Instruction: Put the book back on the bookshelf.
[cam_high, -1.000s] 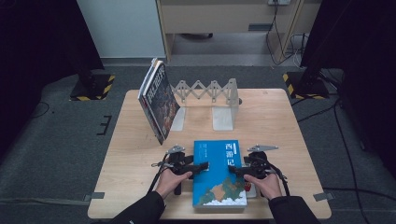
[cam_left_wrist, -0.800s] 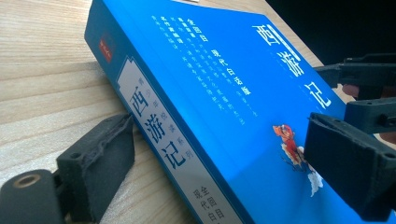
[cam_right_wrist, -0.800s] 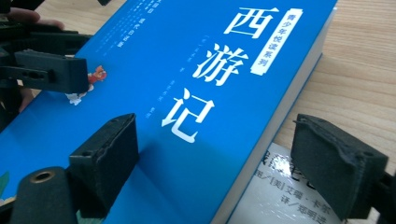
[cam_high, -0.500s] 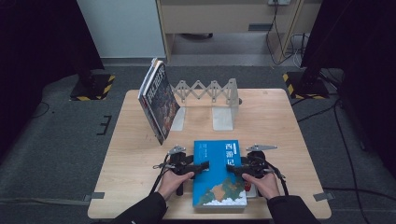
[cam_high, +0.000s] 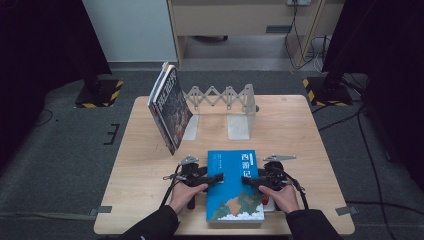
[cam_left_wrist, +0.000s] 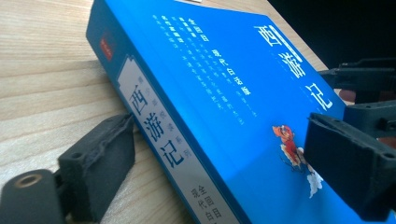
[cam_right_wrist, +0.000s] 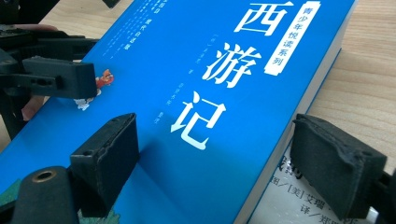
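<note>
No change: L gripper (cam_high: 216, 178) & R gripper (cam_high: 248, 181) still straddle blue book (cam_high: 235, 185).

- A dark book (cam_high: 170, 107) leans tilted against the left end of the bookend rack (cam_high: 226, 102).
- The rack stands at the desk's (cam_high: 295, 130) far side.
- A white printed sheet (cam_right_wrist: 299, 200) lies on the desk.

Glossy, smooth blue paper cover on book (cam_left_wrist: 224, 93); pale grey spine. Matt black, rough foam-like pads (cam_left_wrist: 100, 163) on tongs. Light, grainy bare wood bench (cam_high: 300, 135). Dull grey metal accordion rack (cam_high: 222, 97). Dark carpeted floor (cam_high: 65, 150).
</note>
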